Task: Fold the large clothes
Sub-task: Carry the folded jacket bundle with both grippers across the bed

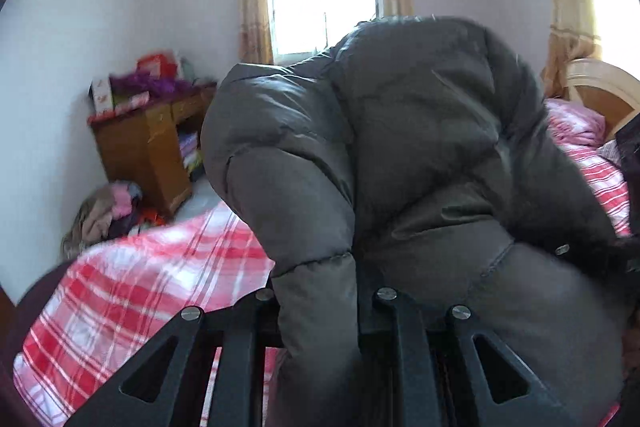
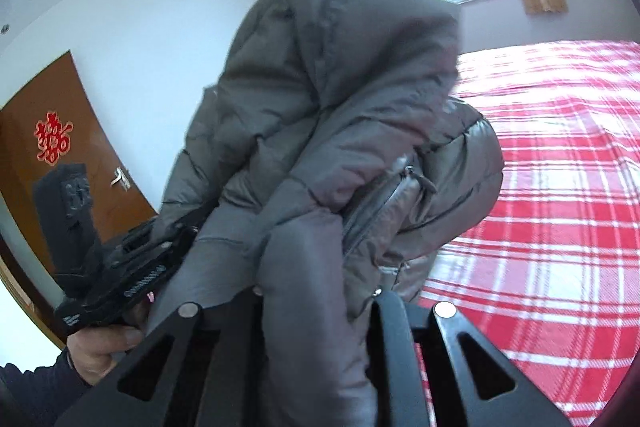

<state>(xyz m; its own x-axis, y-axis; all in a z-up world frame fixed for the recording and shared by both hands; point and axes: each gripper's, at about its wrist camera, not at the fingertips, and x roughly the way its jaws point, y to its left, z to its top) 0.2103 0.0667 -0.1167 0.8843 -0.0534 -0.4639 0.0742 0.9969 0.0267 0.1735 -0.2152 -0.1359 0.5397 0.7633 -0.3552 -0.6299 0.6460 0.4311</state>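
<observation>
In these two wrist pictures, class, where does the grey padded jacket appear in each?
Left wrist view: grey padded jacket fills centre and right, above the bed.
Right wrist view: it hangs centre, left of the bedspread.
Shared landmark: the red-and-white checked bedspread.

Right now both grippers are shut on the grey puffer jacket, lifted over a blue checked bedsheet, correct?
One error: the bedsheet is red and white checked, not blue, clear in the right wrist view. Left gripper and right gripper are both shut on the grey puffer jacket.

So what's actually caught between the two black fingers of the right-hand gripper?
In the right wrist view, a puffy fold of the grey padded jacket fills the right gripper, jaws pinching it.
</observation>
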